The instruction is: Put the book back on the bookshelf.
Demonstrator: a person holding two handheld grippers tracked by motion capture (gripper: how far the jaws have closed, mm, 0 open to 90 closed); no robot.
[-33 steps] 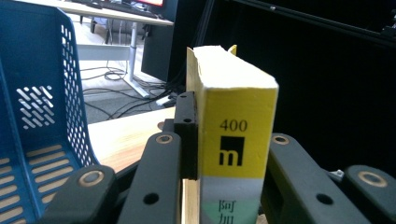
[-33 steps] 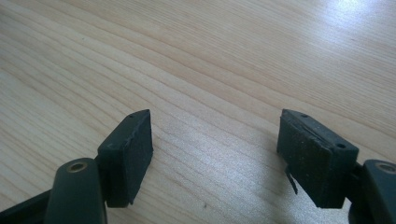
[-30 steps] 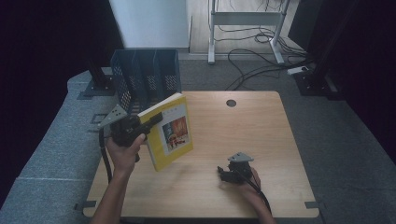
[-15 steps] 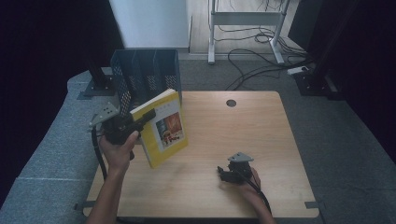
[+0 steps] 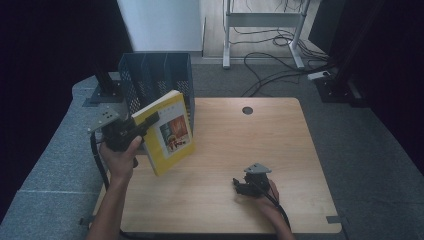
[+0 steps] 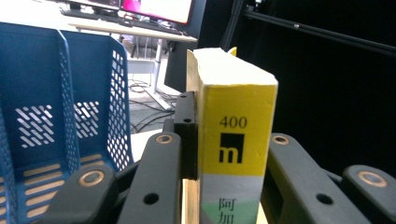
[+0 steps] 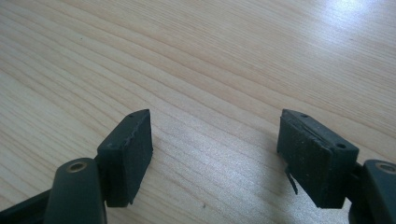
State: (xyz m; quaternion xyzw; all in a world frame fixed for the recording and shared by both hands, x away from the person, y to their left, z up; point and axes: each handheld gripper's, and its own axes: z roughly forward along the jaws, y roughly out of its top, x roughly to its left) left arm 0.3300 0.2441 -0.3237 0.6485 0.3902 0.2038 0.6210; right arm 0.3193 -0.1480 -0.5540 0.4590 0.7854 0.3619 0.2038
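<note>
Your right claw (image 5: 246,186) rests at 5 o'clock on the tabletop (image 5: 280,145), jaws apart and empty. Your left claw (image 5: 142,125), at 9 o'clock, is clamped on the yellow book (image 5: 167,132), lifted and tilted. The blue file rack (image 5: 156,80) stands just beyond at 11 o'clock, nearest your left hand.

High view: we look from above the person's side, fwd and down, whole table (image 5: 280,150) in frame, fairly far off. Left gripper view: we ride close behind the jaws, facing level toward the rack (image 6: 60,107), book (image 6: 236,140) right up at the lens; rack and book shared w/ high view. Right gripper view: we're tilted down, very near the tabletop wood, shared w/ high view.
</note>
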